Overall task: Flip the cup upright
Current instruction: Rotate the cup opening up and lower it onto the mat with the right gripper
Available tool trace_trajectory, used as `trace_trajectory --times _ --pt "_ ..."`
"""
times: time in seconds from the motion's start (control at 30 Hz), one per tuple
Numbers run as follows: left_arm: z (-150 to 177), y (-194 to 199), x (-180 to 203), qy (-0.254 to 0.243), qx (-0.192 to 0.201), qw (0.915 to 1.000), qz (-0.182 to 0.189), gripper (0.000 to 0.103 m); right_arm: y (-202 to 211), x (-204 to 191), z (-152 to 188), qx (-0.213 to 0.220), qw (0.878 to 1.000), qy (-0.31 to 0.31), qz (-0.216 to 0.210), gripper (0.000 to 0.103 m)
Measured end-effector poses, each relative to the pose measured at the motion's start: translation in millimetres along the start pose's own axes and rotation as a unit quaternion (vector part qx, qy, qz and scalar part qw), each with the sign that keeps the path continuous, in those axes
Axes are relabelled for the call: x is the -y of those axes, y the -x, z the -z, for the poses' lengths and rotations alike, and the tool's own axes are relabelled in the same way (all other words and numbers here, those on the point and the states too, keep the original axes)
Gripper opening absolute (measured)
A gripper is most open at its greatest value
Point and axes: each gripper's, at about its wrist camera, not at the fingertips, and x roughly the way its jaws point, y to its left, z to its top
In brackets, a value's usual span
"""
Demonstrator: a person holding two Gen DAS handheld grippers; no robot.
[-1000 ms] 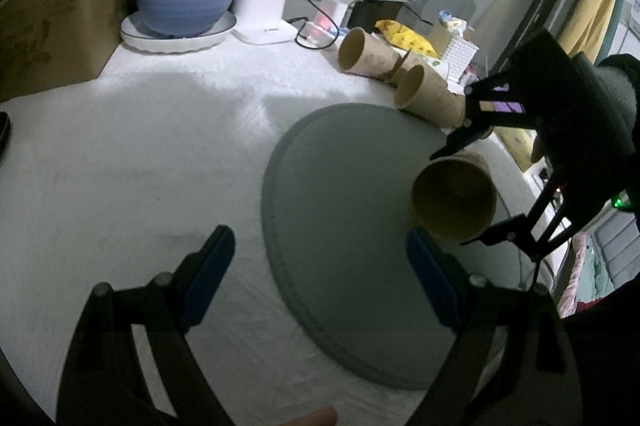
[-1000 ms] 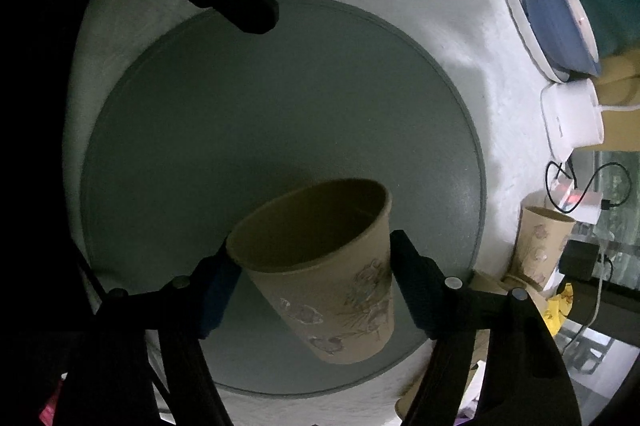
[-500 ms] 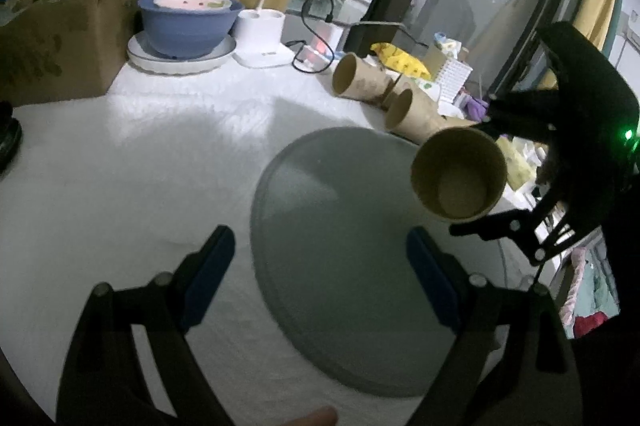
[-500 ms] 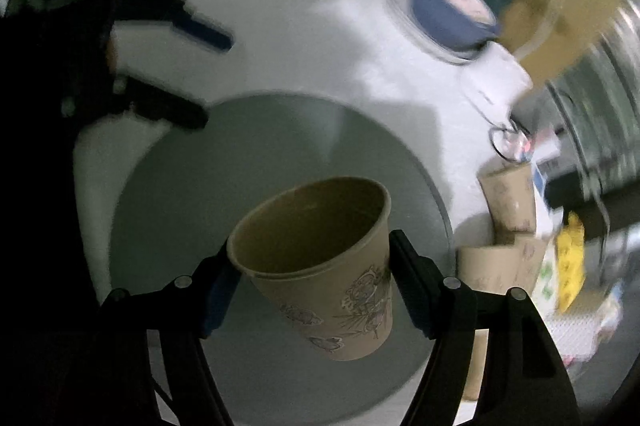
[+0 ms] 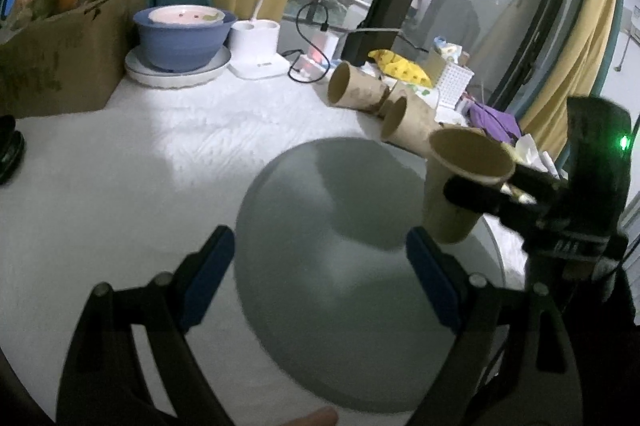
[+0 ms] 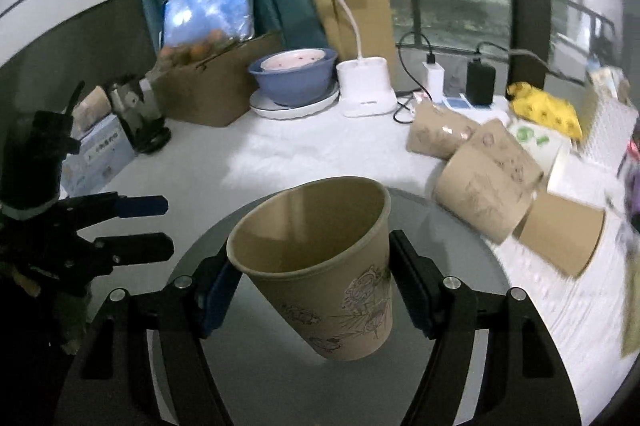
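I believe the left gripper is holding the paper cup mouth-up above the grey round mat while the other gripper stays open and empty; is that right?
Not quite: the right gripper holds the paper cup, not the left. The right wrist view shows its jaws shut on the cup, mouth-up above the grey round mat. The left gripper is the open, empty one, as the left wrist view shows.

The third lying cup (image 6: pixel 560 230) is blurred; right fingers (image 5: pixel 476 196) cover the held cup's (image 5: pixel 460 182) wall.

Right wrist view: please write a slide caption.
Right gripper holds a paper cup mouth-up above the grey mat.
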Motion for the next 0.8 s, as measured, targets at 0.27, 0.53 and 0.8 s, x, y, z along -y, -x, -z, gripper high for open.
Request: trace_trajectory --times 0.27,0.53,0.8 --pt "1 -7 4 0.008 0.005 0.9999 -0.011 0.089 1 6 17 0.031 0.998 -0.047 0.001 0.074" --pt "2 -5 10 -0.001 0.013 0.9998 -0.012 0.089 0 13 26 0.03 0.998 -0.056 0.012 0.075" --pt "4 -3 19 -0.012 0.019 0.9996 -0.014 0.089 4 16 36 0.024 0.997 -0.064 0.027 0.079"
